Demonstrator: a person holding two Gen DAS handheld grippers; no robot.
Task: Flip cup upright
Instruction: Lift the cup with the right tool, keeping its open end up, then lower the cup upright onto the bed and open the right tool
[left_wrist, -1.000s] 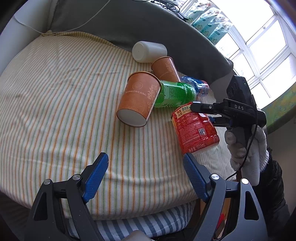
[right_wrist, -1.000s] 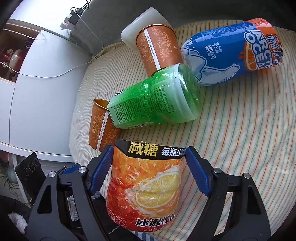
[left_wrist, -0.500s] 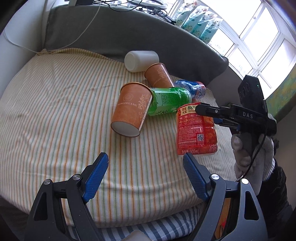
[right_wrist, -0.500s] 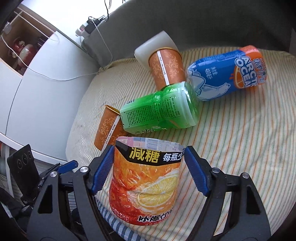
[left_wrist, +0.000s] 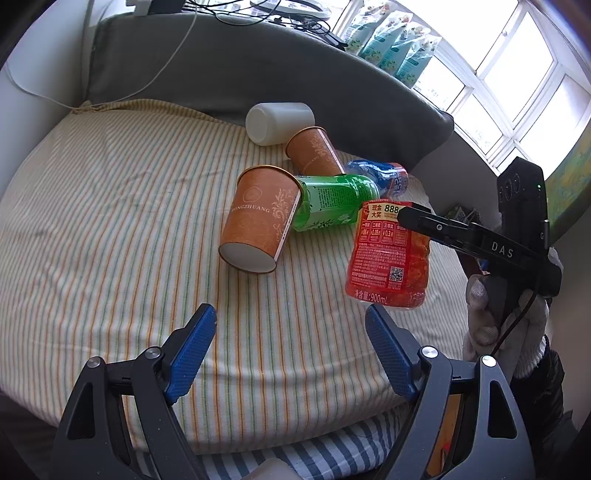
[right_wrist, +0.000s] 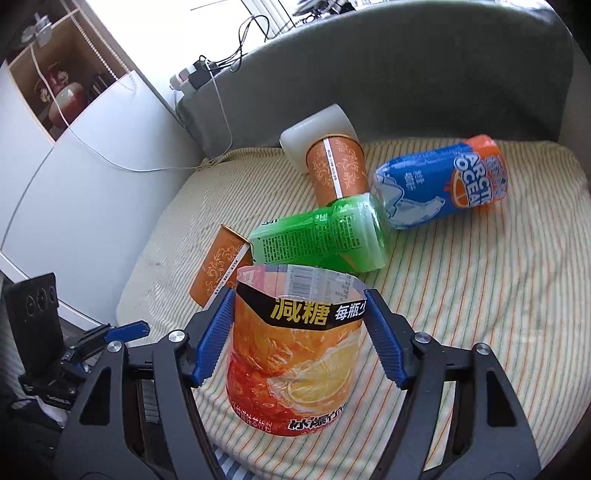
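Note:
My right gripper (right_wrist: 298, 334) is shut on a cut-off orange bottle cup (right_wrist: 295, 350) and holds it upright, open end up, at the near edge of the striped cushion (right_wrist: 461, 295). In the left wrist view the same cup (left_wrist: 388, 254) shows red at the right, held by the right gripper (left_wrist: 417, 218). My left gripper (left_wrist: 290, 347) is open and empty, low over the cushion's front. A brown paper cup (left_wrist: 258, 218) lies on its side ahead of it. A second brown cup (left_wrist: 314, 151), a green cup (left_wrist: 332, 203), a blue cup (left_wrist: 380, 177) and a white cup (left_wrist: 279, 122) also lie tipped.
A grey backrest (left_wrist: 258, 74) curves behind the cushion. A white cabinet (right_wrist: 74, 184) stands to the left in the right wrist view. Windows (left_wrist: 517, 74) are at the far right. The cushion's front edge (left_wrist: 295, 435) drops off just below my left gripper.
My right gripper has turned the orange cup from tilted to upright and drawn it back. My left gripper has pulled back from the cups and stays open.

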